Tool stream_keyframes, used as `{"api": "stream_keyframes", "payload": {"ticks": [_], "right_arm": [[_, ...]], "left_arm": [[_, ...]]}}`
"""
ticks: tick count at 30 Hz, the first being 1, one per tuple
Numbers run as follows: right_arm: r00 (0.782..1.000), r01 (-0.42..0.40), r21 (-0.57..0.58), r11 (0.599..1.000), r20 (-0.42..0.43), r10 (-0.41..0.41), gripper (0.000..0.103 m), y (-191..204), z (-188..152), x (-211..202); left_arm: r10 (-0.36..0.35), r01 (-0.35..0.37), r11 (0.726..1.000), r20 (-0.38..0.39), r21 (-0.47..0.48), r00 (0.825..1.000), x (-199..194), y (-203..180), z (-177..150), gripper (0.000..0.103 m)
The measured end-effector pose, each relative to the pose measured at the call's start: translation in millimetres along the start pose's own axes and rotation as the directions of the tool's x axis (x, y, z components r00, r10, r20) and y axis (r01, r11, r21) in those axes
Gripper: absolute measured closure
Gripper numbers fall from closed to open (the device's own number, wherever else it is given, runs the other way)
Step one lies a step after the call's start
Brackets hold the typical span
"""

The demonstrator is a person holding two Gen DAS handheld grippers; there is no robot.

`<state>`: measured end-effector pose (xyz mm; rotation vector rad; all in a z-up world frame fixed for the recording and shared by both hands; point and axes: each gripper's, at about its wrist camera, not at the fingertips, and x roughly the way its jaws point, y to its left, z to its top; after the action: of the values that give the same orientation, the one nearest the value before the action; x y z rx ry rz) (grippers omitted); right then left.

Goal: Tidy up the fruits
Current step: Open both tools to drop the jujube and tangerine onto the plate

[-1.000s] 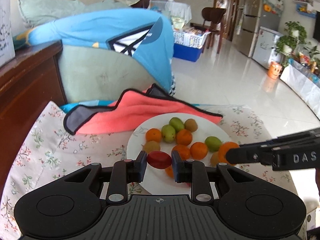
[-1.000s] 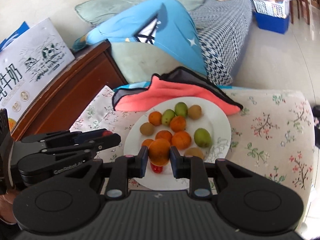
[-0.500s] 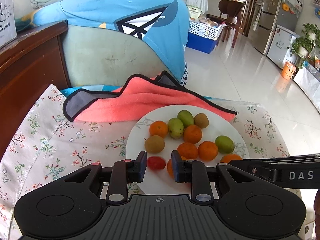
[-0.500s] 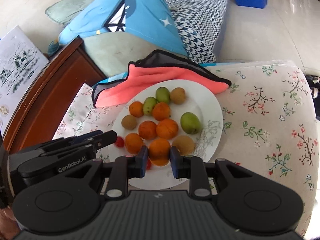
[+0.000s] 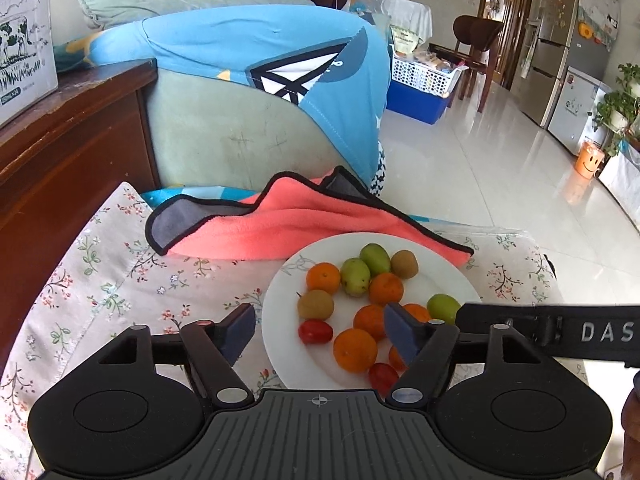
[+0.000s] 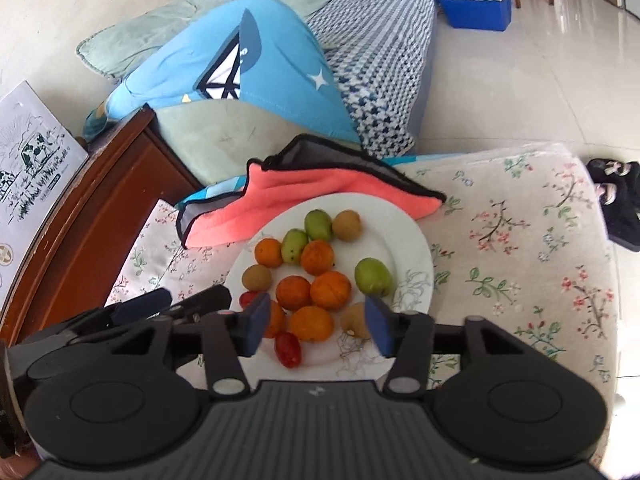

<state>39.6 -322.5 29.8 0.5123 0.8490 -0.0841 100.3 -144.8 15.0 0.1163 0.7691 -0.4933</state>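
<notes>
From the left wrist, the left gripper gapes wide and empty over the white plate, near a red cherry tomato. From the right wrist, the right gripper is likewise spread wide, holding nothing, above six oranges, three green fruits, three brown kiwis and two tomatoes, all on the plate.

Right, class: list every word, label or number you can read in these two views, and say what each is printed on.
"DAS": white letters on the right gripper, cut off at the frame edge.
Carton with cow drawing: print too small to read.
Fridge stickers: unreadable.
Left gripper: no lettering legible.
</notes>
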Motion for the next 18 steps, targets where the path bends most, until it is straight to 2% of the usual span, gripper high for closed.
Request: {"api": "stream_keyframes", "payload": {"ticks": [2, 6, 13, 18], "right_arm": [[1.000, 0.010, -0.004, 1.000, 0.013, -0.010, 0.046, 1.5, 1.1, -4.5], [0.999, 0.045, 0.005, 0.999, 0.018, -0.045, 0.033, 2.0, 1.6, -9.2], [0.998, 0.056, 0.026, 0.998, 0.024, -0.056, 0.026, 1.4, -3.3, -22.5], [0.995, 0.092, -0.022, 0.996, 0.037, -0.091, 0.020, 9.9, -9.0, -30.9]], "left_arm": [[0.001, -0.001, 1.000, -0.001, -0.001, 1.000, -3.4, -1.0, -0.1, 0.027], [0.012, -0.012, 1.000, -0.008, -0.011, 1.000, -10.6, -1.5, -0.6, 0.020], [0.047, -0.047, 0.999, -0.031, -0.003, 0.998, -20.2, -2.8, -4.4, 0.014], [0.070, -0.070, 0.998, -0.047, 0.007, 0.996, -28.6, -1.9, -7.9, 0.010]]}}
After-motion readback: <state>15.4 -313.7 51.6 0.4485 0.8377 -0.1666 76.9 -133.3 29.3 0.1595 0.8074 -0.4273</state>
